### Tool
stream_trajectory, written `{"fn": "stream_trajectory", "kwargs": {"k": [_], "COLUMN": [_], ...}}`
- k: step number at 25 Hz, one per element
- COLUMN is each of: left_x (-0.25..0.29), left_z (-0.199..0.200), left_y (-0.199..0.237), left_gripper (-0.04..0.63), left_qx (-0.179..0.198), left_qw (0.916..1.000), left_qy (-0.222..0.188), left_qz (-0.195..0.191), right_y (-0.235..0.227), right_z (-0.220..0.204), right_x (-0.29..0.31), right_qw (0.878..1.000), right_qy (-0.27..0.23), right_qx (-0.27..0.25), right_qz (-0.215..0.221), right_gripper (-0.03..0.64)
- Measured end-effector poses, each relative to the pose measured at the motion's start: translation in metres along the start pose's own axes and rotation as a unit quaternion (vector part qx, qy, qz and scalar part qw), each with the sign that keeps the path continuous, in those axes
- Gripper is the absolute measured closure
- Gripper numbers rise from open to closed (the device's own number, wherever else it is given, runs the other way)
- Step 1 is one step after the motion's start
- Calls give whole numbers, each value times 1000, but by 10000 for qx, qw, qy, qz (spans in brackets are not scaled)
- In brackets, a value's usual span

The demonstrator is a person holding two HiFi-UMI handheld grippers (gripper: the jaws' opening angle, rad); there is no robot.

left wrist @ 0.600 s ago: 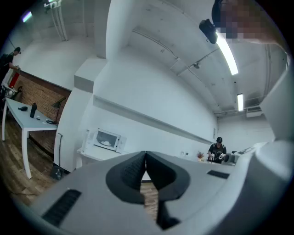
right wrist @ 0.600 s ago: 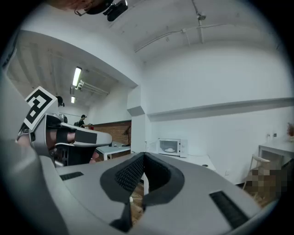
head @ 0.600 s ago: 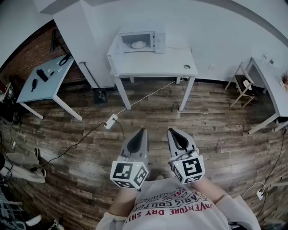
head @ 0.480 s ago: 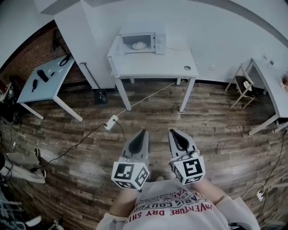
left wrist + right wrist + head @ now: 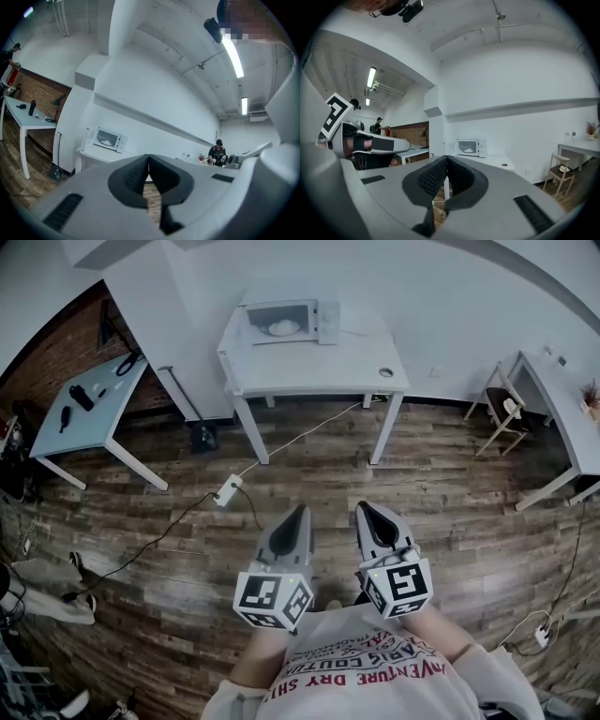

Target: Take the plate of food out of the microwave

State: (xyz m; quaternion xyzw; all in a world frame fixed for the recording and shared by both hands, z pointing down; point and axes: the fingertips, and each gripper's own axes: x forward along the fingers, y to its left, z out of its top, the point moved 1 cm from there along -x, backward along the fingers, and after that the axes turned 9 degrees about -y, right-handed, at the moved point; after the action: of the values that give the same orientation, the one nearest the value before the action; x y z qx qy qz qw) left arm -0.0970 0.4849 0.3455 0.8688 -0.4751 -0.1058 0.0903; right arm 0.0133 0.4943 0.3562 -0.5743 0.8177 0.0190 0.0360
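Plate of food (image 5: 283, 329) sits inside the microwave (image 5: 314, 322) on the far white table (image 5: 319, 369), its contents only a pale mound to us at this distance. We hold the left gripper (image 5: 299, 510) and right gripper (image 5: 362, 508) level above the wooden floor (image 5: 422, 493), well apart from it, both pinched closed on nothing. Our shirt (image 5: 366, 673) print, cut off below, reads partly "DRY".

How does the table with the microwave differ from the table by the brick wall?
The microwave table bears a microwave and one small round thing; the brick-wall table bears several small dark things. The microwave table stands against the white wall, the brick-wall table before the brick wall. Both have pale tops and thin legs.
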Motion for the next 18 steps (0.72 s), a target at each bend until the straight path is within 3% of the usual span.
{"fn": "stream_trajectory", "kwargs": {"k": [9,18], "left_x": [25,96], "left_z": [-20,-32], "left_y": [16,44], "left_gripper": [588,588], "left_qx": [-100,45], "left_qw": [9998,9987], "left_qy": [151,211], "left_qz": [116,454], "right_y": [-20,-69], "right_z": [-14,-28], "right_x": [23,98], "right_qw": [9998,9994], "right_qy": [205,196], "right_qx": [-35,137], "right_qz": [3,260], "right_gripper": [604,604]}}
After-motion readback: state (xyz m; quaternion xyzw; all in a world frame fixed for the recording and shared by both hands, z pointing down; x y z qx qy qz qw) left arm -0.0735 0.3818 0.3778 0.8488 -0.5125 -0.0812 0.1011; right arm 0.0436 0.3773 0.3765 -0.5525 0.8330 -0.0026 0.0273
